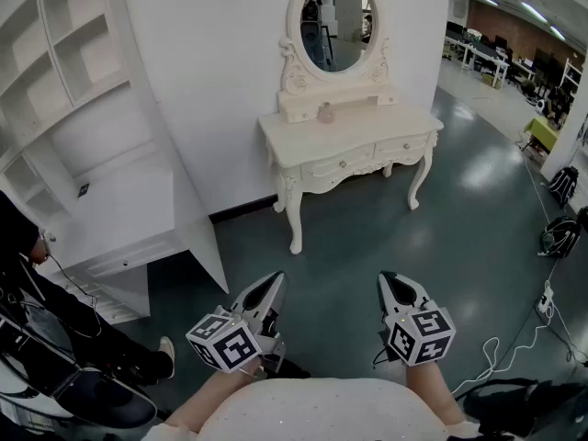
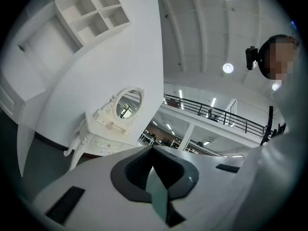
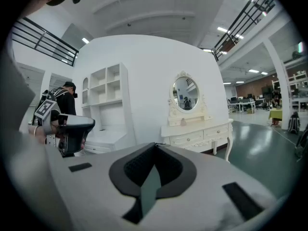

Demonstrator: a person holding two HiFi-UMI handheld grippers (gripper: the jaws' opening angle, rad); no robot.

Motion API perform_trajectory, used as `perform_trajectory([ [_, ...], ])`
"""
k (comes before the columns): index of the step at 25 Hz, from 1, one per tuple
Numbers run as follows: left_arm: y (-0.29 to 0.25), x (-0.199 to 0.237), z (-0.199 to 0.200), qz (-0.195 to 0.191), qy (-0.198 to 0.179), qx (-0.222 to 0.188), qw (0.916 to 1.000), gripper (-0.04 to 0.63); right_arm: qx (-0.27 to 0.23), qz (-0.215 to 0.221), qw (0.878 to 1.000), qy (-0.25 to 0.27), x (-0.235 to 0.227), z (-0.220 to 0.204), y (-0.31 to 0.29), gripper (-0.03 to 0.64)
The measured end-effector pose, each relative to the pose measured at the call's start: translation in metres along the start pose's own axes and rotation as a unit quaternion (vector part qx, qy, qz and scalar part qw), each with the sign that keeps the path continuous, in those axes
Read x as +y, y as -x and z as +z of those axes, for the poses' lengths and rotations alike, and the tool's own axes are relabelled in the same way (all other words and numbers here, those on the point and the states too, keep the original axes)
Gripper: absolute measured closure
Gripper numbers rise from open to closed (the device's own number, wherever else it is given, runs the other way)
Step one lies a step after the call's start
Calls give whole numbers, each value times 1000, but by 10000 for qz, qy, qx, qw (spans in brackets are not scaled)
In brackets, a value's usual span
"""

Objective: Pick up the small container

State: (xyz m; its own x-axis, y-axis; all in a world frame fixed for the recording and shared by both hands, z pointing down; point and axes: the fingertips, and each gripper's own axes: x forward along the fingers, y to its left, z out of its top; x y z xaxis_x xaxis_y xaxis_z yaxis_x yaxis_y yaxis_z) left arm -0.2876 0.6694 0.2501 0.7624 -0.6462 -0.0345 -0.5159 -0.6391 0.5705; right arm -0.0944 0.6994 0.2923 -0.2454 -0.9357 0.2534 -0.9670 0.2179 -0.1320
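The small container [image 1: 325,113] is a pale pink bottle. It stands on the raised back ledge of the white dressing table [image 1: 367,141], under the oval mirror [image 1: 338,23]. It shows small and far off in the left gripper view [image 2: 111,126] and the right gripper view [image 3: 183,122]. Both grippers are held low near my body, well short of the table. My left gripper [image 1: 272,281] [image 2: 153,148] is shut with nothing in it. My right gripper [image 1: 390,279] [image 3: 155,145] is shut and empty too, its jaws meeting at the tip.
A white shelf unit [image 1: 92,108] with a low cabinet stands left of the dressing table. A person in dark clothes [image 1: 55,320] crouches at the far left. Cables [image 1: 514,347] and bags [image 1: 560,232] lie on the green floor at right.
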Motion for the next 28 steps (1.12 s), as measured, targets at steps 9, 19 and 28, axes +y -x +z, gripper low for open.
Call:
perform_trajectory([
  [9, -1, 4, -5, 79, 25, -49, 10000, 597, -75, 157, 9997, -199, 1, 3, -1, 617],
  [19, -13, 29, -15, 237, 203, 102, 9995, 597, 80, 344, 9964, -769, -12, -8, -23, 615],
  [28, -102, 87, 8, 229, 179, 289, 9992, 597, -90, 791, 9942, -717, -31, 15, -96, 614],
])
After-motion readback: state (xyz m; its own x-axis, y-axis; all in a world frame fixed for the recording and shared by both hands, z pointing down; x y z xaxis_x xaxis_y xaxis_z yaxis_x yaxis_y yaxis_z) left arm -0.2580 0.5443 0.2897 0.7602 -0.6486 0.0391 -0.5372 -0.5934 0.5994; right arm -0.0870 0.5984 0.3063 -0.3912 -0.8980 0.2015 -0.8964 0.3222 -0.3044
